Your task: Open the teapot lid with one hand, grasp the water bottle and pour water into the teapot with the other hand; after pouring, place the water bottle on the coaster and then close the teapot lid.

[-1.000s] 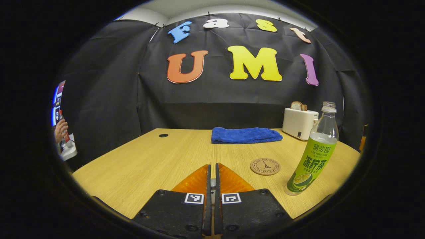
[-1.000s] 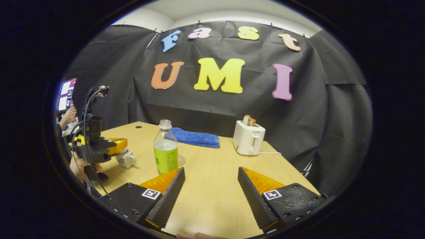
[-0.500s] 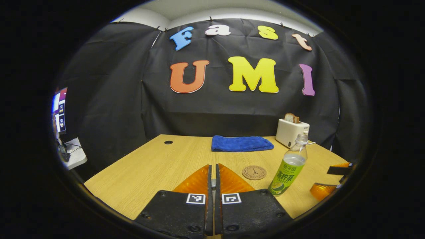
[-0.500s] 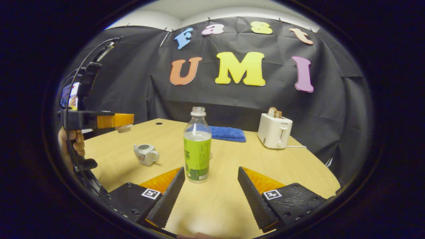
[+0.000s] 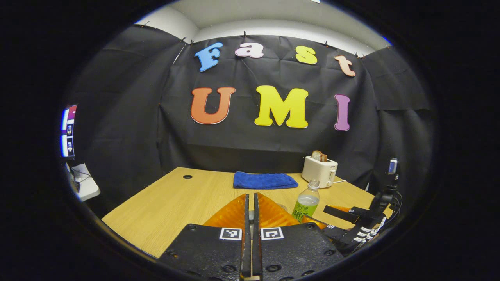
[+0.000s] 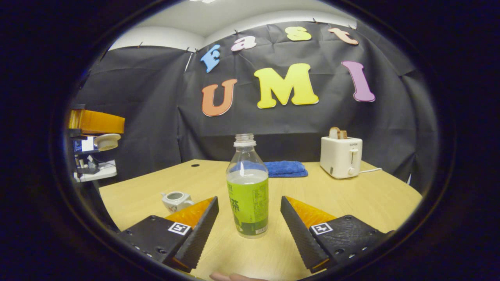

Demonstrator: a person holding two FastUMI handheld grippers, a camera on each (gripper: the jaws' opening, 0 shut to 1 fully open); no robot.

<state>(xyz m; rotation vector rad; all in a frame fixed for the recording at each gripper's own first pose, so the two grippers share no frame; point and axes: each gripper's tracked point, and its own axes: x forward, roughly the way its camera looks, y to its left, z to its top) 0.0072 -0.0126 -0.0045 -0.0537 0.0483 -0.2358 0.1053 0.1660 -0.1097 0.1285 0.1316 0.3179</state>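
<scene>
- In the right gripper view the right gripper [image 6: 249, 208] stands wide open at the near edge of the table [image 6: 375, 199], its two fingers splayed to either side with nothing between their pads.
- The water bottle [image 6: 247, 191] stands upright on the table just ahead of that gap, uncapped, a little past the fingertips and touching neither of them; it is about half full, with a green label around its lower half.
- To the left of the bottle, partly behind the left finger [image 6: 197, 230], the small white teapot [image 6: 175, 200] sits on the table with its top open.
- In the left gripper view the left gripper [image 5: 250, 207] has its fingers pressed almost together, with a small pale thing just visible in the slit between them; what it is cannot be told from there.
- In the right gripper view the same gripper hangs high at the far left, well above the table, with the teapot lid [image 6: 107, 141] clamped under its fingers.
- The left gripper view also shows the bottle [image 5: 307, 203] farther off to the right, with the right gripper [image 5: 343, 222] reaching toward it from the right edge.
- Farther back a folded blue towel [image 6: 284, 168] lies on the table.
- A white toaster [image 6: 341, 157] with bread in its slot stands at the back right.
</scene>
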